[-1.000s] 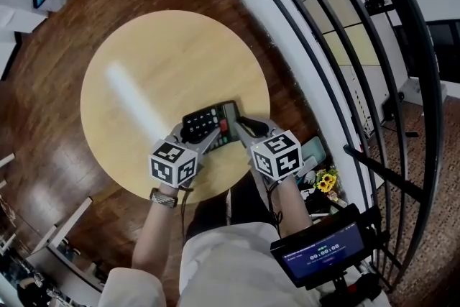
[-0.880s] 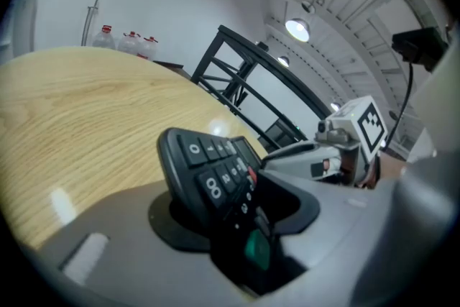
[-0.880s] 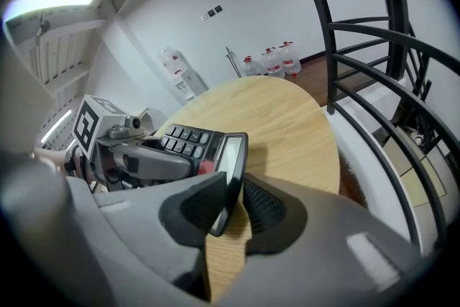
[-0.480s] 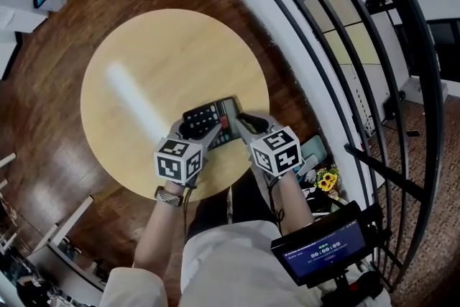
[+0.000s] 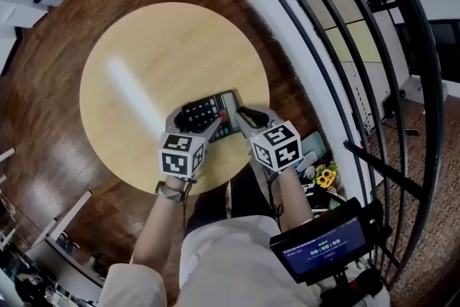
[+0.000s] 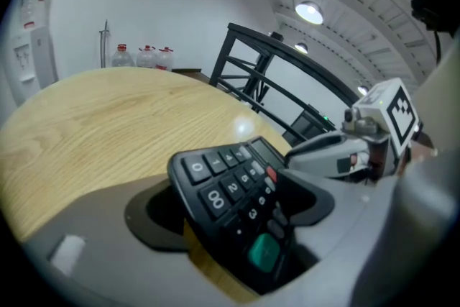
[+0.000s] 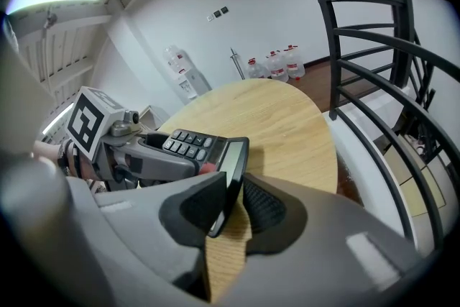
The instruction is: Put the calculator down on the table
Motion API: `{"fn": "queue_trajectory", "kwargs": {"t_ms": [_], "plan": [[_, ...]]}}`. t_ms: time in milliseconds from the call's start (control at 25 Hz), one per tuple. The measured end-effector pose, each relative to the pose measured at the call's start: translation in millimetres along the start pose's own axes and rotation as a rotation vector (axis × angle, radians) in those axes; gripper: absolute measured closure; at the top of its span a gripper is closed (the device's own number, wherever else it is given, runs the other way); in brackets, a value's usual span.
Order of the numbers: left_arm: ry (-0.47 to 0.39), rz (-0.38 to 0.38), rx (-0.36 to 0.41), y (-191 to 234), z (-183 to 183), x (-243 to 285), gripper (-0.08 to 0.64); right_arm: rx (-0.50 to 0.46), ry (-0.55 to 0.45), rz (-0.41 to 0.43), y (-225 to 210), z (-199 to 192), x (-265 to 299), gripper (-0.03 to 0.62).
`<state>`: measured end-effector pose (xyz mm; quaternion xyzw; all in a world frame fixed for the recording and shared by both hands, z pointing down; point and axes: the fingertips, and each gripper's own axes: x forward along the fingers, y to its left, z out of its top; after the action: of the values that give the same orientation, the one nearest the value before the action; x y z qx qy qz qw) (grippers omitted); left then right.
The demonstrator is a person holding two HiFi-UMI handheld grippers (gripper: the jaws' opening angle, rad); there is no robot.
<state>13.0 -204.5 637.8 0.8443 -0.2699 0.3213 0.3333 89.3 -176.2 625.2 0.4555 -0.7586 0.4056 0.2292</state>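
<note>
White shirt point(image 5: 223, 255) nearest the camera, with a dark screen point(image 5: 321, 249) of lit digits at the right hip. Ahead of that, two forearms point(image 5: 154, 226) reaching forward to the grippers.

On the right, right gripper point(image 5: 243, 116), pads clamped on the display end of the black calculator point(image 5: 212, 117), one pad against each face of its edge. On the left, left gripper point(image 5: 192, 118), jaws spread wide and just been opening. Keypad end of the calculator between them, no squeeze from the pads, a strip of wood visible underneath.

Calculator over the near right part of the round pale-wood table point(image 5: 144, 61), tilted as seen in the right gripper view. Contact with the tabletop impossible to tell.

Around the table, dark wooden floor point(image 5: 43, 118). Off to the right, black metal railing point(image 7: 328, 54) curving past, with yellow flowers point(image 5: 327, 180) low beside it.

Farthest off, in the gripper views, large water bottles point(image 7: 277, 62) and a water dispenser point(image 7: 181, 75) against a white wall point(image 7: 287, 3), and a lit ceiling lamp point(image 6: 309, 11) overhead.
</note>
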Motion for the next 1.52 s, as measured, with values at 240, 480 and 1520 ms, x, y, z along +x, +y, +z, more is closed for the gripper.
{"fn": "queue_trajectory", "kwargs": {"t_ms": [240,480,1520], "plan": [[-0.057,-0.03,-0.126,11.2,3.1,-0.6,0.147,-0.018,-0.006,0.002,4.2,4.2,6.1,0.531],[-0.082,-0.036,-0.208,13.0,1.8,-1.7,0.131,-0.004,-0.035,0.022,9.3,8.1,5.0,0.531],[-0.063,0.049,-0.325,30.1,-25.0,-23.5,0.121,0.033,-0.061,0.045,16.1,16.1,11.5,0.531]]}}
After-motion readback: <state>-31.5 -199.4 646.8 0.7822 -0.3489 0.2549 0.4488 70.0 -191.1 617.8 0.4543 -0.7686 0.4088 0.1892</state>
